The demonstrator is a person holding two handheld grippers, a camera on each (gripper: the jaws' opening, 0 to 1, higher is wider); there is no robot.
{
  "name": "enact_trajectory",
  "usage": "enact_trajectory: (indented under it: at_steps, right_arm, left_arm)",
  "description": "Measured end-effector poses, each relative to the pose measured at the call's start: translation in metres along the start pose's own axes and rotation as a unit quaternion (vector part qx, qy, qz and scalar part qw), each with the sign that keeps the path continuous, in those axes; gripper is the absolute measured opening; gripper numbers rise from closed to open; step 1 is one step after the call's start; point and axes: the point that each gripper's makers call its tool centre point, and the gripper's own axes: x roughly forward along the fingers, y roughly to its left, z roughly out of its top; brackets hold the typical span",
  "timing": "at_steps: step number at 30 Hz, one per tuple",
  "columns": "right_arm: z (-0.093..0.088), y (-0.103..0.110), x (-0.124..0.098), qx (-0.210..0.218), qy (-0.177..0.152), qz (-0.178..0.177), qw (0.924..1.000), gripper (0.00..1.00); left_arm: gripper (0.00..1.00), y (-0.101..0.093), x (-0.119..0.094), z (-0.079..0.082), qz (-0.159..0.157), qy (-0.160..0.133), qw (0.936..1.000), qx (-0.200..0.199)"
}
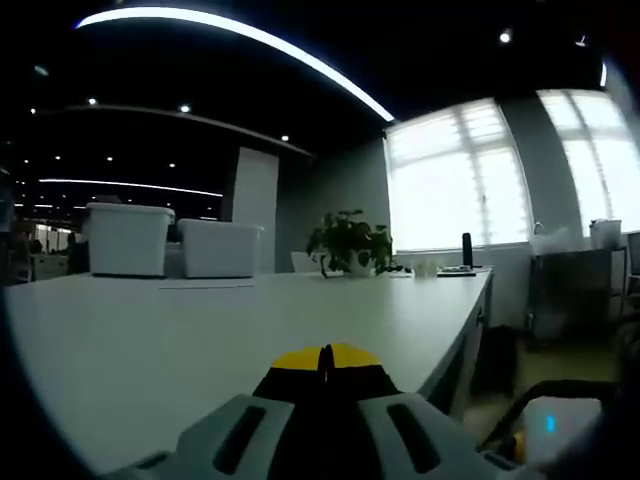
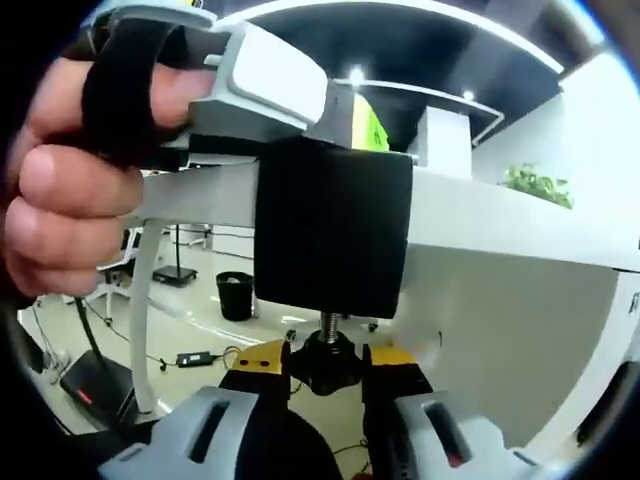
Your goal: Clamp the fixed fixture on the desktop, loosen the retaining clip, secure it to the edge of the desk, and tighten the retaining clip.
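A black clamp fixture [image 2: 333,225] sits over the edge of the white desk [image 2: 480,220]. Its threaded screw [image 2: 327,322] hangs down to a black knob [image 2: 325,375]. My right gripper [image 2: 325,362] is below the desk, its yellow-padded jaws shut on that knob. My left gripper [image 2: 368,125], held by a hand [image 2: 60,200], lies on the desktop just above the fixture. In the left gripper view, the left gripper [image 1: 325,357] has its yellow tips pressed together over the tabletop [image 1: 200,330], with nothing visible between them.
Two white bins [image 1: 125,238] [image 1: 218,248] and a potted plant [image 1: 348,243] stand at the table's far side. Under the desk are a white leg [image 2: 148,320], a black waste bin [image 2: 235,295] and a power strip [image 2: 195,357] on the floor.
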Motion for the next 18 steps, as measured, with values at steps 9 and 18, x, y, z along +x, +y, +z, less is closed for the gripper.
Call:
enact_trajectory:
  at_steps: [9,18]
  right_arm:
    - [0.0,0.008,0.003,-0.033,-0.006,0.145,0.9889,0.25]
    - [-0.004,0.017,0.006,-0.046,-0.021,0.284,0.9575,0.25]
  left_arm:
    - [0.01,0.001,0.0,0.0,0.002,0.007,1.0,0.003]
    - [0.01,0.0,0.0,0.0,-0.004,0.008,1.0,0.003]
